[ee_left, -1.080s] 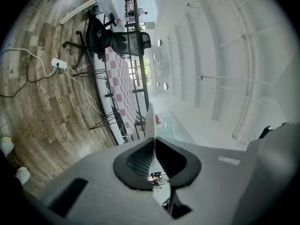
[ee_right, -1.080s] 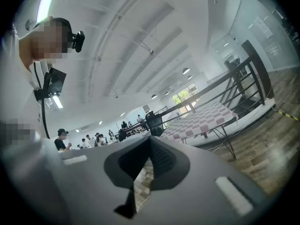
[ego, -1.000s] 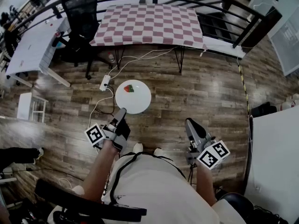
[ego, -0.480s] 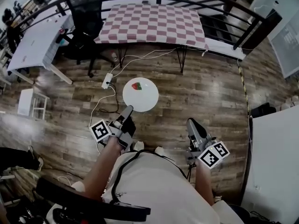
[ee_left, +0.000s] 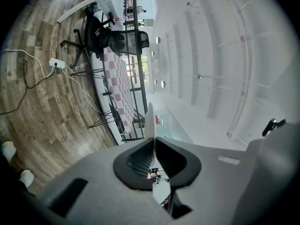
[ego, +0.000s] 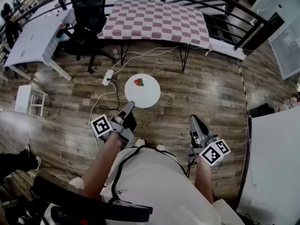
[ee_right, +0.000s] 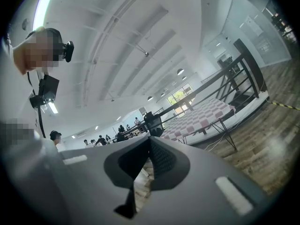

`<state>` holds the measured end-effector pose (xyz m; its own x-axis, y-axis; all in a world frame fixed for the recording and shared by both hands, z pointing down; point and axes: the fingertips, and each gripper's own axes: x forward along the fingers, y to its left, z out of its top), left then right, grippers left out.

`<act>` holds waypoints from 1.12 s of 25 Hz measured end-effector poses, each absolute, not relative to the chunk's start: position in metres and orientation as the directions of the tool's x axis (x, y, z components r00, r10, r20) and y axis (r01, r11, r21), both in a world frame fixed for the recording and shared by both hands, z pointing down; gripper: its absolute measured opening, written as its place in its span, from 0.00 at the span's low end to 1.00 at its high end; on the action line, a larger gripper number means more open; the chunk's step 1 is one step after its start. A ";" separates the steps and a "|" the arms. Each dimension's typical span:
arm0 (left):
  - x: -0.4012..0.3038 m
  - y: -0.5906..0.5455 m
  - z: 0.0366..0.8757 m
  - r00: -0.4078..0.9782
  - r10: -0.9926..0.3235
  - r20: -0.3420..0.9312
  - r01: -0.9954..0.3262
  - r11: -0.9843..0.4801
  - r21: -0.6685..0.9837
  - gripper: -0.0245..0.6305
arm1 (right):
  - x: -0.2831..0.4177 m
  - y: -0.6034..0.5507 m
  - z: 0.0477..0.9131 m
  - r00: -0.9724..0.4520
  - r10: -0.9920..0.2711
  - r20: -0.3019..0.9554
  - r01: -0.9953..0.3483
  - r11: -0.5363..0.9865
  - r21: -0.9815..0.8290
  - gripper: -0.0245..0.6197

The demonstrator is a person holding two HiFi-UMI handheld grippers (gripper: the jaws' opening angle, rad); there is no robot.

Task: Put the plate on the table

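1. My left gripper (ego: pixel 128 107) has its fingers pinched on the near rim of the plate (ego: pixel 146 95), and the plate sticks out flat beyond the fingertips, in the air above the wood floor (ego: pixel 206 90)
2. In the left gripper view the two fingers close on the plate (ee_left: pixel 149 120) edge-on; it shows as a thin white sliver running straight out from the tips
3. A small red and green piece of food (ego: pixel 138 82) lies on the plate, towards the rim farthest from the left fingers; I cannot tell what it is
4. The table with the checked cloth (ego: pixel 154 20) stands well ahead of the left fingertips, past the plate's far rim, and the plate is well apart from it
5. My right gripper (ego: pixel 192 120) points forward too, off to the right of the plate and not touching it
6. The right gripper view shows those fingers (ee_right: pixel 159 156) closed tip to tip with nothing between them; the checked table (ee_right: pixel 206 112) is ahead and to their right
7. A power strip (ego: pixel 108 77) and a white cable (ego: pixel 97 106) lie on the floor, left of the left fingers
8. A black office chair (ego: pixel 89 11) and a white desk (ego: pixel 33 36) stand far ahead and to the left of the left fingertips
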<state>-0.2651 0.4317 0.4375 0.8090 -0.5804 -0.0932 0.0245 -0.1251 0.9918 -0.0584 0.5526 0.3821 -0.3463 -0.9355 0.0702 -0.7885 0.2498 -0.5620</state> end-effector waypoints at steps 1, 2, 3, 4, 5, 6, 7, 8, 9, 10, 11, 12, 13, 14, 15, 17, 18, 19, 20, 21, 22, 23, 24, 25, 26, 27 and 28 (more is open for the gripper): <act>-0.273 0.428 0.436 0.811 -0.578 -0.094 0.025 -0.126 0.992 0.07 | -0.065 0.549 0.380 -0.340 -0.938 0.075 -0.792 0.242 -0.560 0.05; -0.282 0.424 0.434 0.813 -0.574 -0.094 0.026 -0.126 0.992 0.07 | -0.074 0.546 0.377 -0.333 -0.940 0.080 -0.795 0.234 -0.559 0.05; -0.292 0.421 0.433 0.815 -0.571 -0.094 0.027 -0.125 0.992 0.07 | -0.083 0.543 0.376 -0.326 -0.942 0.083 -0.797 0.226 -0.560 0.05; -0.300 0.417 0.433 0.816 -0.571 -0.095 0.028 -0.125 0.992 0.07 | -0.091 0.539 0.376 -0.321 -0.943 0.085 -0.798 0.220 -0.562 0.05; -0.306 0.414 0.435 0.814 -0.572 -0.098 0.030 -0.126 0.992 0.07 | -0.096 0.537 0.378 -0.317 -0.944 0.087 -0.797 0.216 -0.565 0.05; -0.310 0.413 0.439 0.812 -0.575 -0.100 0.032 -0.127 0.991 0.07 | -0.100 0.536 0.382 -0.316 -0.944 0.089 -0.796 0.214 -0.567 0.05; -0.313 0.412 0.443 0.808 -0.580 -0.102 0.035 -0.127 0.991 0.07 | -0.103 0.537 0.385 -0.318 -0.944 0.090 -0.796 0.214 -0.566 0.05; -0.316 0.412 0.445 0.806 -0.583 -0.105 0.037 -0.127 0.991 0.07 | -0.106 0.537 0.388 -0.319 -0.943 0.091 -0.797 0.216 -0.564 0.05; -0.319 0.411 0.447 0.804 -0.585 -0.107 0.038 -0.129 0.991 0.07 | -0.109 0.537 0.389 -0.320 -0.943 0.091 -0.799 0.217 -0.561 0.05; -0.323 0.410 0.447 0.804 -0.585 -0.107 0.036 -0.132 0.991 0.07 | -0.112 0.537 0.389 -0.320 -0.943 0.091 -0.800 0.218 -0.559 0.05; -0.326 0.409 0.447 0.805 -0.584 -0.107 0.034 -0.135 0.990 0.07 | -0.114 0.536 0.388 -0.318 -0.944 0.092 -0.802 0.216 -0.557 0.05; -0.328 0.407 0.447 0.806 -0.582 -0.106 0.032 -0.136 0.990 0.07 | -0.116 0.536 0.387 -0.315 -0.945 0.093 -0.802 0.212 -0.558 0.05; -0.331 0.405 0.446 0.807 -0.581 -0.105 0.031 -0.137 0.990 0.07 | -0.118 0.534 0.386 -0.312 -0.945 0.095 -0.803 0.208 -0.559 0.05; -0.333 0.403 0.445 0.807 -0.581 -0.105 0.031 -0.136 0.990 0.07 | -0.120 0.533 0.386 -0.310 -0.946 0.098 -0.803 0.205 -0.560 0.05; -0.334 0.401 0.445 0.806 -0.582 -0.105 0.033 -0.133 0.991 0.07 | -0.122 0.532 0.386 -0.310 -0.945 0.102 -0.803 0.203 -0.561 0.05; -0.337 0.400 0.447 0.805 -0.585 -0.104 0.035 -0.128 0.991 0.07 | -0.125 0.532 0.388 -0.314 -0.943 0.107 -0.804 0.205 -0.558 0.05; -0.337 0.399 0.448 0.804 -0.586 -0.103 0.034 -0.127 0.991 0.07 | -0.125 0.532 0.388 -0.316 -0.943 0.108 -0.805 0.206 -0.556 0.05; -0.337 0.399 0.449 0.803 -0.587 -0.103 0.034 -0.128 0.991 0.07 | -0.125 0.531 0.388 -0.317 -0.942 0.109 -0.806 0.207 -0.555 0.05; -0.337 0.399 0.450 0.803 -0.587 -0.103 0.034 -0.128 0.991 0.07 | -0.124 0.531 0.389 -0.317 -0.942 0.110 -0.806 0.206 -0.555 0.05; -0.337 0.399 0.451 0.802 -0.588 -0.102 0.032 -0.128 0.991 0.07 | -0.124 0.531 0.390 -0.316 -0.942 0.111 -0.806 0.205 -0.556 0.05; -0.337 0.398 0.453 0.802 -0.589 -0.100 0.031 -0.128 0.991 0.07 | -0.123 0.529 0.391 -0.316 -0.942 0.111 -0.806 0.205 -0.556 0.05; -0.337 0.397 0.455 0.801 -0.590 -0.100 0.031 -0.127 0.991 0.07 | -0.123 0.528 0.392 -0.316 -0.942 0.110 -0.805 0.205 -0.556 0.05; -0.337 0.396 0.456 0.801 -0.591 -0.100 0.033 -0.124 0.992 0.07 | -0.123 0.526 0.393 -0.317 -0.942 0.109 -0.805 0.206 -0.557 0.05; -0.337 0.396 0.458 0.800 -0.591 -0.100 0.035 -0.121 0.992 0.07 | -0.123 0.525 0.394 -0.317 -0.942 0.109 -0.804 0.206 -0.558 0.05; -0.337 0.396 0.459 0.801 -0.591 -0.098 0.033 -0.119 0.992 0.07 | -0.123 0.524 0.394 -0.318 -0.942 0.108 -0.802 0.207 -0.560 0.05; -0.337 0.396 0.461 0.801 -0.591 -0.095 0.030 -0.118 0.993 0.07 | -0.123 0.524 0.395 -0.320 -0.941 0.107 -0.800 0.208 -0.563 0.05; -0.336 0.396 0.462 0.801 -0.592 -0.092 0.026 -0.120 0.992 0.07 | -0.122 0.523 0.397 -0.322 -0.941 0.106 -0.798 0.209 -0.565 0.05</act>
<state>-0.3362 0.3956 0.4615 0.8005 -0.5921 -0.0925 0.0262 -0.1195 0.9925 -0.1223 0.5225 0.3970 -0.3217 -0.9409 0.1061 -0.7979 0.2090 -0.5653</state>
